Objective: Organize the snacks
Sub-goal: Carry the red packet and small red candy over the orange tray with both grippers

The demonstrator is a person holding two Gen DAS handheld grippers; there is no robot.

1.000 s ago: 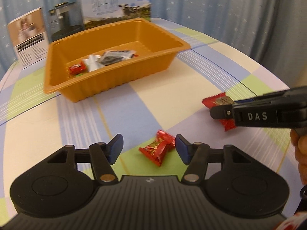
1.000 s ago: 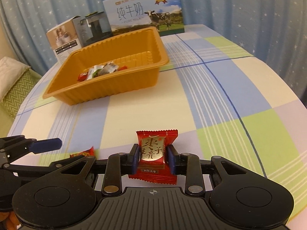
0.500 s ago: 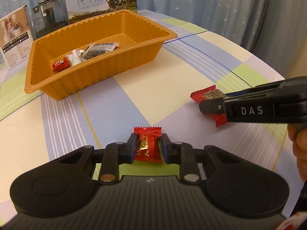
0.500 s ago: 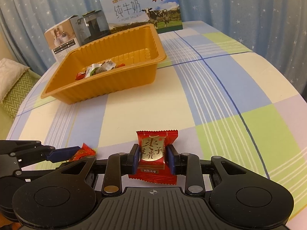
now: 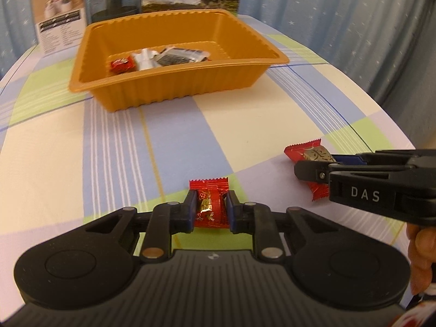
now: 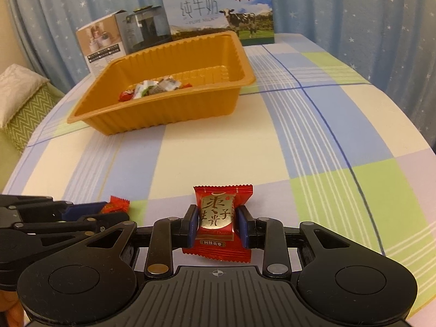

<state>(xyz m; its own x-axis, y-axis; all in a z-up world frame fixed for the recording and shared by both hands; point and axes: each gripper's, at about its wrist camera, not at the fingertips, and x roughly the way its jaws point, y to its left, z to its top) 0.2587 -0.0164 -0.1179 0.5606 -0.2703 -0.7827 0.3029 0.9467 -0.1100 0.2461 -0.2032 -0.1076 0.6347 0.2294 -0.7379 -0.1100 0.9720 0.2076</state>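
Your left tongs [image 5: 209, 210] were wide a moment ago; now they pinch a small red candy [image 5: 209, 204]. Your right tongs [image 6: 217, 227] still squeeze the big red candy [image 6: 218, 219]. Both can go in the orange tray [image 5: 174, 92] next.

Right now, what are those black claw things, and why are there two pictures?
They are two pinching tools, and a person holds one in each hand. Each tool carries a small camera that looks out along its fingers, so each picture comes from one tool. The left gripper has pinched a small red candy. The right gripper has pinched a bigger red candy with gold writing. Both are low over the checked tablecloth. Farther back sits an orange tray with a few wrapped snacks inside. Behind it stands a milk box.
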